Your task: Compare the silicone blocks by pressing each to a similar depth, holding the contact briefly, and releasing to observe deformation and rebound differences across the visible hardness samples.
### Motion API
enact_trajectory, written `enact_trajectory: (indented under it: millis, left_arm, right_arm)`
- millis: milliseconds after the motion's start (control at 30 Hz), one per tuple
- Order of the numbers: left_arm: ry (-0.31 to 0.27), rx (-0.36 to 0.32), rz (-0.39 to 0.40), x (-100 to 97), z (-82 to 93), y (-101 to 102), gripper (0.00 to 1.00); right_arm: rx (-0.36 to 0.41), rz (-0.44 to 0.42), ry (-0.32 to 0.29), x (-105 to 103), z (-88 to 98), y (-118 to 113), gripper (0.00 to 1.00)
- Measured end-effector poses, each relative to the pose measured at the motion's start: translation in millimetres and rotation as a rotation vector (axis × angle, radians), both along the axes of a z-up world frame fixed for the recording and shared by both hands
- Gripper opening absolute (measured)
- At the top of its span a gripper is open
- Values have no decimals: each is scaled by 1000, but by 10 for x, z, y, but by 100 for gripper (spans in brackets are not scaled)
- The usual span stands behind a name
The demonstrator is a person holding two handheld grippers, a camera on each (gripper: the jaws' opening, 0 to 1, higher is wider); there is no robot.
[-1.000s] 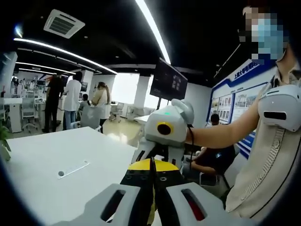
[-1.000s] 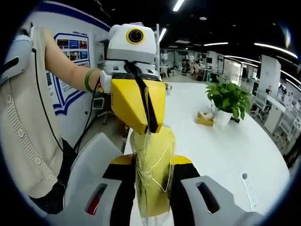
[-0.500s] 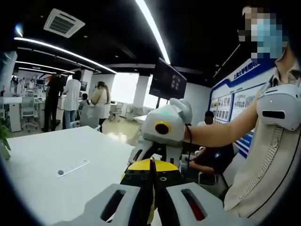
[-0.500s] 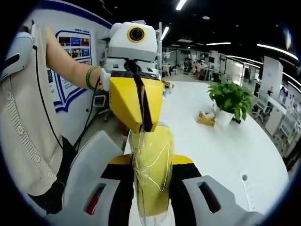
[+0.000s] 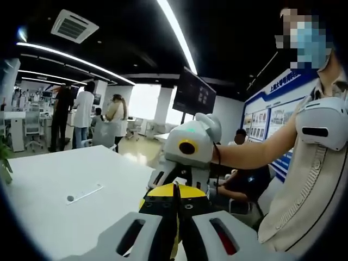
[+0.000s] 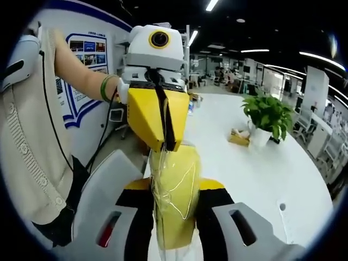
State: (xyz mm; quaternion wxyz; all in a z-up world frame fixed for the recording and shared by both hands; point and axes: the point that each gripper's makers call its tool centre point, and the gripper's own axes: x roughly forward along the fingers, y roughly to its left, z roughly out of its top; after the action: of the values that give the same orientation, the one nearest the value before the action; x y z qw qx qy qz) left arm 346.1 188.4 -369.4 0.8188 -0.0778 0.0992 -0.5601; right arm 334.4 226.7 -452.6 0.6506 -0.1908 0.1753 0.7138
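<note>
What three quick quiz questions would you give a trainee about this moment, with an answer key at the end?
1. True or false: the potted plant stands on the white table.
2. Multiple choice: what do the left gripper and the right gripper both clamp? A) a yellow film-wrapped block; B) a cup; C) a pen.
3. Short answer: what colour is the wristband on the arm behind the left gripper?

Key: 1 true; 2 A; 3 green.
</note>
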Motion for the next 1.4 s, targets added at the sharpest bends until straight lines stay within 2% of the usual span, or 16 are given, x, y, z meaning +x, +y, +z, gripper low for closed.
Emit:
enact_trajectory:
  millis: [700, 867, 1267, 1400]
  left_arm:
    - [34, -18, 25, 61, -54, 81, 0]
    - [57, -30, 37, 93, -79, 107, 0]
    - [95, -57, 57, 89, -155, 131, 0]
    - [107, -57, 65, 102, -200, 154, 0]
  right_arm:
    - [-11, -6, 9, 30, -64, 28, 33]
    - [-22, 6, -3, 23, -102, 36, 36]
    - [-23, -35, 24, 44, -197, 42, 45]
    - [-4, -78, 22, 98, -185, 30, 48]
